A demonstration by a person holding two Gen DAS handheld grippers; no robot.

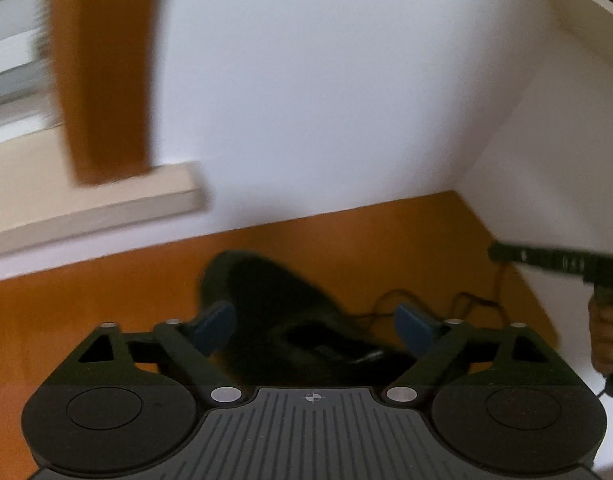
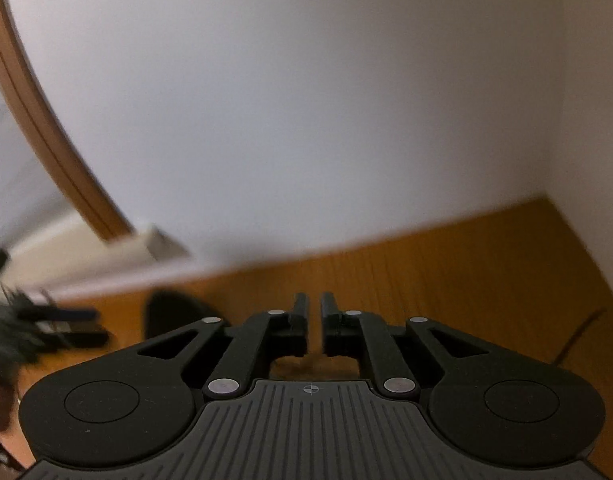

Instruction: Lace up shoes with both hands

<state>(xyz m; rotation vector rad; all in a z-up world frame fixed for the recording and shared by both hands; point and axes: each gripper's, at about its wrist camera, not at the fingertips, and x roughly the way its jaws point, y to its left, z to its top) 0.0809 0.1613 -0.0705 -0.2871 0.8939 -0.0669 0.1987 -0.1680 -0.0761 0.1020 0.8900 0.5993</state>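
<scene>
A black shoe (image 1: 274, 304) lies on the orange wooden surface (image 1: 66, 320), blurred, just beyond my left gripper (image 1: 314, 328). That gripper is open, its blue pads (image 1: 214, 328) wide apart over the shoe's opening, holding nothing. A thin dark lace (image 1: 466, 300) trails right from the shoe and rises toward the tip of my right gripper (image 1: 546, 258), held by a hand (image 1: 606, 332). Whether the lace touches that tip I cannot tell. In the right wrist view the right gripper (image 2: 315, 308) shows a narrow gap with nothing between its fingers. The shoe (image 2: 166, 312) sits left of it.
White walls (image 1: 326, 100) meet in a corner behind the wooden surface (image 2: 466, 280). A beige ledge (image 1: 106, 208) and a brown frame (image 1: 102, 72) stand at the left. The left gripper (image 2: 66, 324) appears blurred at the left edge. A dark thin strand (image 2: 578, 336) lies at right.
</scene>
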